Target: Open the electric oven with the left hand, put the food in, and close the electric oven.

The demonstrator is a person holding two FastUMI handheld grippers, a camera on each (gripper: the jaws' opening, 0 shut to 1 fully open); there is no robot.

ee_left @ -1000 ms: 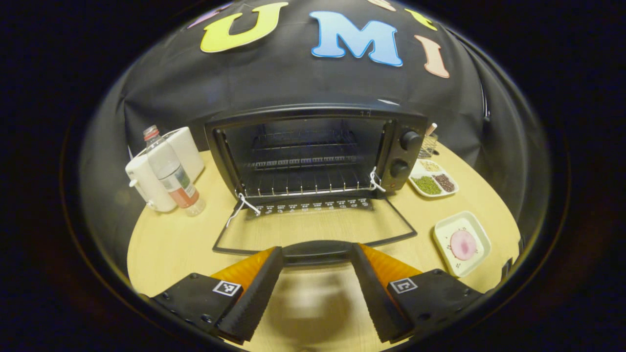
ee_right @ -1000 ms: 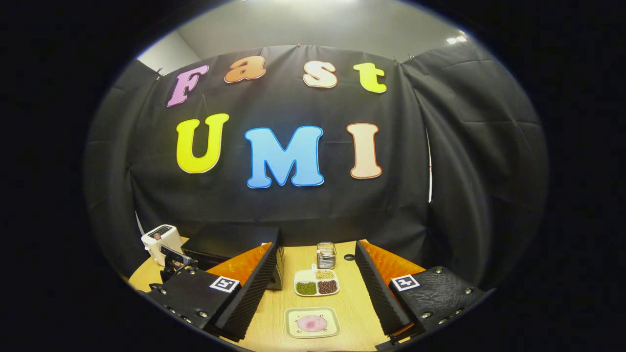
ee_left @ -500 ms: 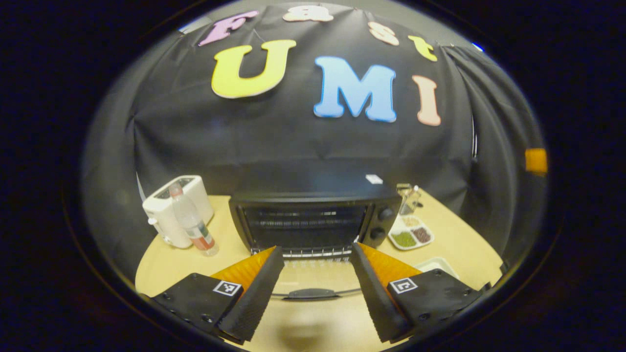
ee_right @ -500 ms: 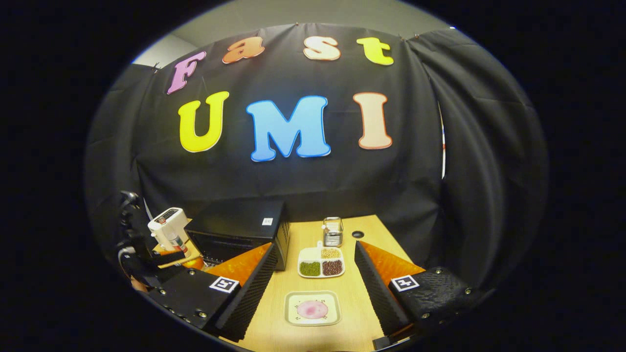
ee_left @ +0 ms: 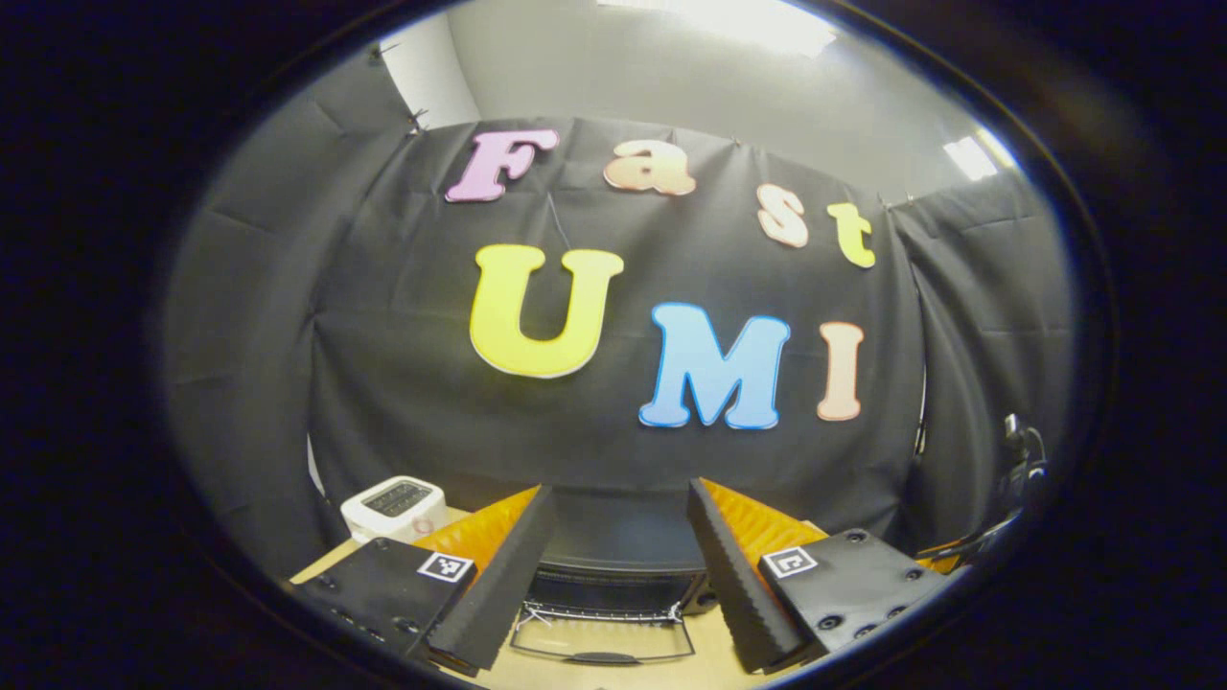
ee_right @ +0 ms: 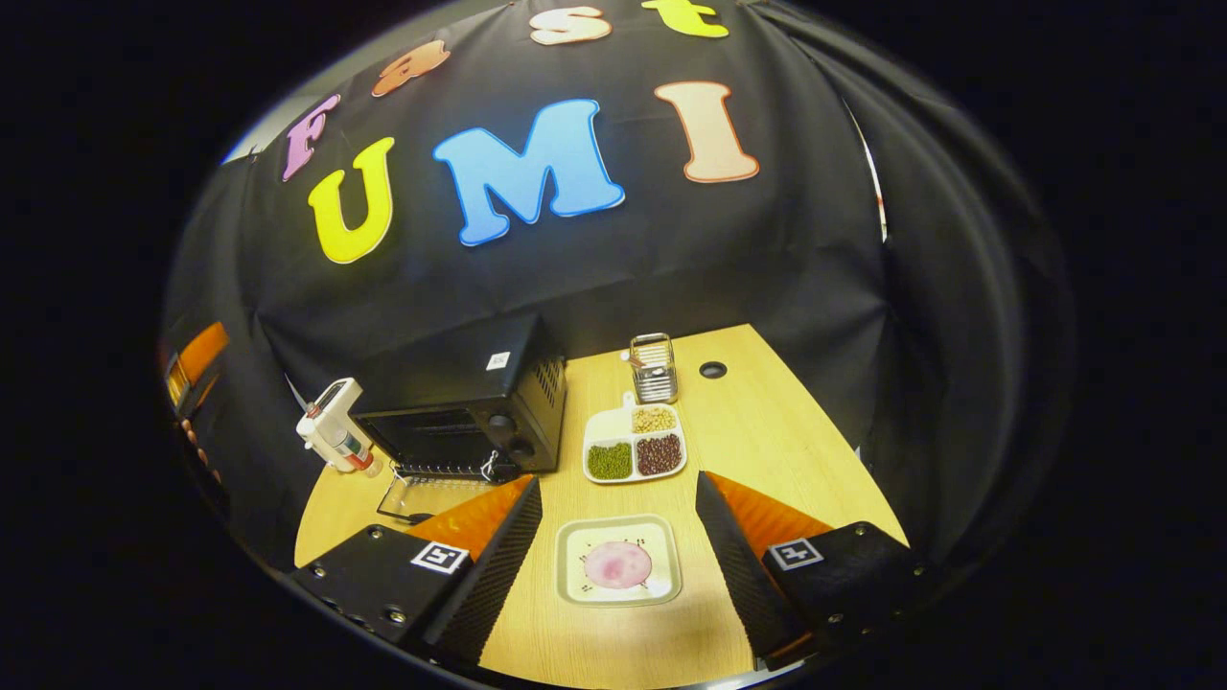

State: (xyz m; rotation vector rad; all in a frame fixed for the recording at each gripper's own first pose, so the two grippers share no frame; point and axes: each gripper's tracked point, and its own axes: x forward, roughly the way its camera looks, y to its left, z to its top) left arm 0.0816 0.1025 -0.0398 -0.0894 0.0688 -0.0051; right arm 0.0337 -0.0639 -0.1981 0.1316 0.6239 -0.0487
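The black electric oven (ee_right: 470,402) stands at the back left of the wooden table (ee_right: 767,450), its glass door (ee_right: 412,496) folded down flat in front. A pink round piece of food (ee_right: 618,564) lies on a small square white plate (ee_right: 661,575). My right gripper (ee_right: 613,556) hovers open above that plate, one finger on each side. In the left gripper view my left gripper (ee_left: 609,565) is open and raised, tilted up toward the booth wall, with the oven (ee_left: 613,565) and its lowered door (ee_left: 602,640) low between the fingers.
A divided white dish (ee_right: 635,444) of green, brown and pale beans sits right of the oven, a small wire holder (ee_right: 654,369) behind it. A white appliance (ee_right: 331,422) with a bottle (ee_right: 355,450) stands left of the oven. A hole (ee_right: 712,369) marks the tabletop.
My left gripper let go of the oven door handle, lifted away and tilted upward. The right gripper tipped down and moved over the plate of food.
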